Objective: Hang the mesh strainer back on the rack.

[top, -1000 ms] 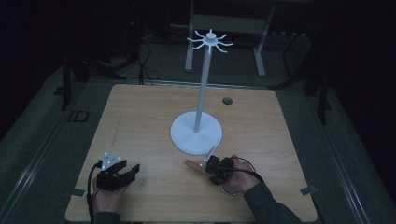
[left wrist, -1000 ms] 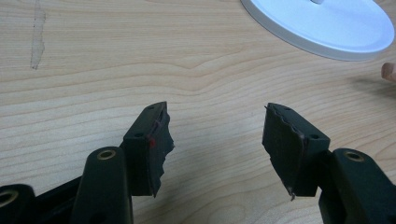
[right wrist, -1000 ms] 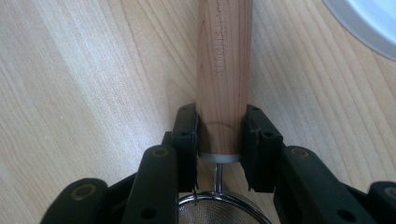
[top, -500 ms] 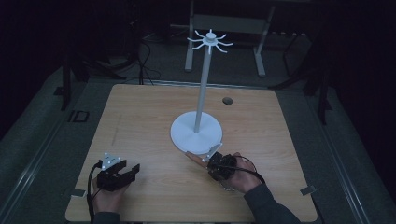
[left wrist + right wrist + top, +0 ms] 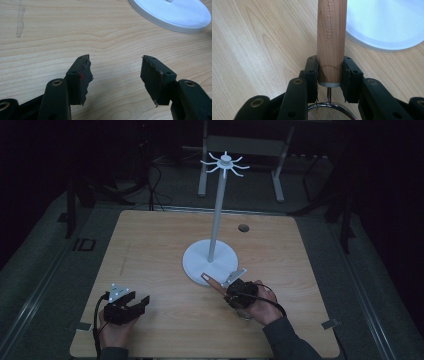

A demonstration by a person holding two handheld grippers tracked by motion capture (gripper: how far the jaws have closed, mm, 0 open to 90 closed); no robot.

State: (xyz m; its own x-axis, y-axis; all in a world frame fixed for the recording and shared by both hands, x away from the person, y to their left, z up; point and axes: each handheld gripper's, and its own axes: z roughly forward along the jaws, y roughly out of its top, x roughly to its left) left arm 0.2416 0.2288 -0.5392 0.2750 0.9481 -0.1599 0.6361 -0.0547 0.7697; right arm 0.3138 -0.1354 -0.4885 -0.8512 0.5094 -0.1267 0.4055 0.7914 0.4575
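Right tool [image 5: 229,290] — clenched on the wooden handle [image 5: 331,37] of a mesh strainer [image 5: 328,113], now swung nearer the white stand [image 5: 210,260], presumably for hanging — left tool [image 5: 131,302] released, well apart from it.

In the right gripper view the wooden handle [image 5: 331,37] is cut off by the top edge, so its far end cannot be seen, and the letters on it are blurred. The mesh strainer bowl [image 5: 329,113] is cut by the bottom edge. In the left gripper view the white stand base [image 5: 175,13] is cut by the top edge.
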